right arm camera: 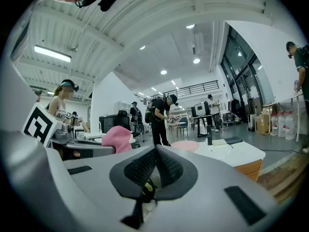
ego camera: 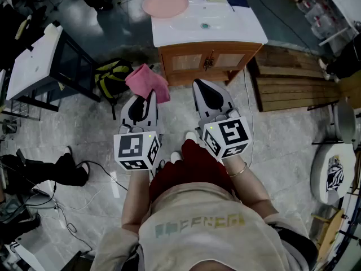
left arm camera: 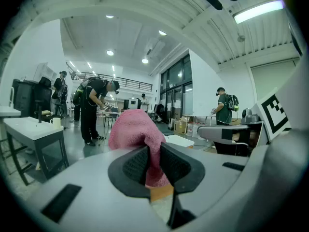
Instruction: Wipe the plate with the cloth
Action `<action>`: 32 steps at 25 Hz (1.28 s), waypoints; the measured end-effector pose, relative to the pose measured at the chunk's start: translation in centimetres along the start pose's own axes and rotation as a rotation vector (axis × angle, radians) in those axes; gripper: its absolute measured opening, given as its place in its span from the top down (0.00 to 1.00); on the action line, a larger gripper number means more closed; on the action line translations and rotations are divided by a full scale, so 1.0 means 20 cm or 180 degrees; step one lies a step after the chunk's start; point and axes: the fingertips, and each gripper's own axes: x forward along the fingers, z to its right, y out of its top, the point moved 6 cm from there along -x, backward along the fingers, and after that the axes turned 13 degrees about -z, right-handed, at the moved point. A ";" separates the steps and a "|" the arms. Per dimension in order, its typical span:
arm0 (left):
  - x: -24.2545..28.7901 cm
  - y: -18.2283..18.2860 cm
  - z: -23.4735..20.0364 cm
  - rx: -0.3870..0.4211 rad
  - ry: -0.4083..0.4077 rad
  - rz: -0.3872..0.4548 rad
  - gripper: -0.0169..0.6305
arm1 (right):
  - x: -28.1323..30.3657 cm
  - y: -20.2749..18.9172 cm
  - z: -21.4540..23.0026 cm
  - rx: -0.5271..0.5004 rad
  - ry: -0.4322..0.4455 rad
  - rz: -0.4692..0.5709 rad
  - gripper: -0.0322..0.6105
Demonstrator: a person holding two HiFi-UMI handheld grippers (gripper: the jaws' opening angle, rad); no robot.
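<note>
Head view first: the person stands on the floor a good way back from the white sink counter [ego camera: 237, 27] at the top middle of the frame. The pink plate [ego camera: 164, 4] lies on that counter's left end, well apart from both tools. The left gripper [ego camera: 151, 96] sits left of centre with the pink cloth [ego camera: 148, 82] bunched at its tip and flopping to the right. The right gripper [ego camera: 198, 86] is just beside it, pointing at the wooden cabinet [ego camera: 208, 61] under the counter.

Left gripper view: the jaws are clamped tight on the cloth [left arm camera: 137, 129]. A fold is pinched between the dark pads and the rest puffs up above them. No plate shows here, only a few people working at benches in the background.

Right gripper view: the jaws are pressed together with nothing between them, so this one is clenched and empty. Just past the tip, right of centre, you can see the plate [right arm camera: 186, 145] on the counter, and the cloth [right arm camera: 116, 137] shows at left.

So my read is that this is the carry-over step: the cloth is in hand and the wiping hasn't started. The next move calls for stepping in close to the counter and lowering the cloth flat onto the plate. The right gripper would probably have to spread its jaws if it's going to steady the rim.
</note>
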 end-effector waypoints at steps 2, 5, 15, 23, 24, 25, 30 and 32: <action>0.06 0.03 -0.01 0.0008 0.0017 0.0004 0.87 | 0.05 0.02 0.05 0.0007 0.0009 0.0003 0.89; 0.16 0.07 -0.02 -0.0003 0.0043 -0.0021 0.87 | 0.12 0.05 0.14 0.0040 0.0035 0.0006 0.89; 0.48 0.23 -0.07 -0.0048 0.0202 0.0043 0.87 | 0.37 0.13 0.46 0.0204 0.0204 0.0031 0.89; 0.66 0.32 -0.10 -0.0053 0.0287 0.0050 0.87 | 0.51 0.19 0.64 0.0291 0.0316 0.0057 0.89; 0.68 0.33 -0.10 -0.0049 0.0295 0.0043 0.87 | 0.52 0.20 0.65 0.0299 0.0313 0.0041 0.89; 0.69 0.34 -0.11 -0.0046 0.0302 0.0036 0.87 | 0.54 0.20 0.66 0.0307 0.0306 0.0032 0.89; 0.81 0.39 -0.17 -0.0046 0.0295 0.0007 0.87 | 0.64 0.23 0.75 0.0381 0.0218 0.0000 0.89; 0.88 0.41 -0.22 -0.0046 0.0289 0.0008 0.87 | 0.71 0.24 0.78 0.0407 0.0194 -0.0021 0.89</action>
